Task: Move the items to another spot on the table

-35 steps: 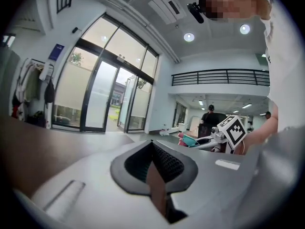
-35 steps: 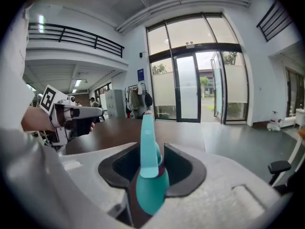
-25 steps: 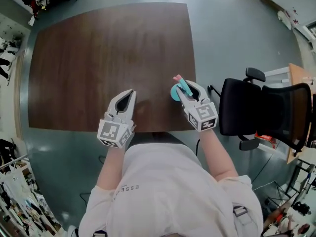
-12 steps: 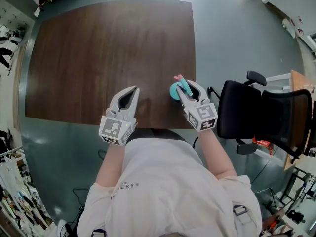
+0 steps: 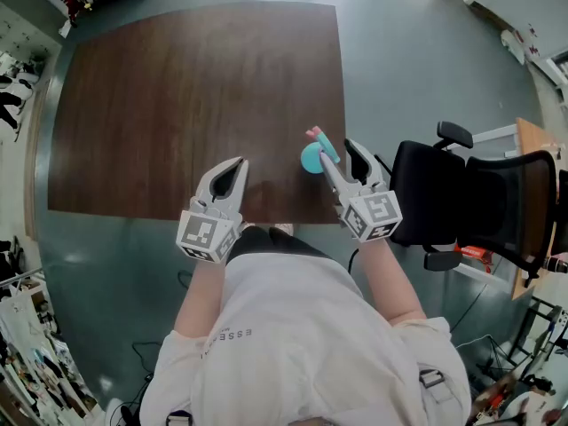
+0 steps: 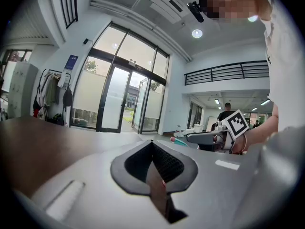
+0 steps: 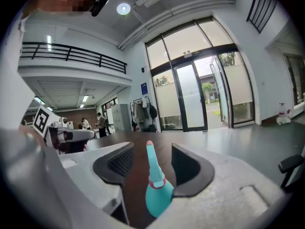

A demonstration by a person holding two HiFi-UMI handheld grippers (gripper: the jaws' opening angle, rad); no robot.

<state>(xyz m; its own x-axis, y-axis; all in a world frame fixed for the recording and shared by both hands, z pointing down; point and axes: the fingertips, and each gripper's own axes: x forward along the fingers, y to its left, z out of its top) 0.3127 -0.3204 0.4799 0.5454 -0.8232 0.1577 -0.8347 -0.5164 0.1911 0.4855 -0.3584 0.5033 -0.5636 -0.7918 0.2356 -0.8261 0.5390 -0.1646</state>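
I log right gripper (image 5: 335, 152) jaws just opened wide, teal bulb (image 5: 312, 156) unclamped between, table's (image 5: 177, 87) 5 o'clock. Likely soft, light; grip belly. Left gripper (image 5: 232, 169) jaws together, empty.

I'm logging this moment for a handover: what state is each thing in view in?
Right gripper: open, jaws have just been opening; the teal bulb stands between them, not pressed.
Left gripper: shut, nothing in it.
Teal bulb: ungripped, sitting on the table near its right edge, pink-tipped nozzle up.
Office chair: unoccupied, beside the table.
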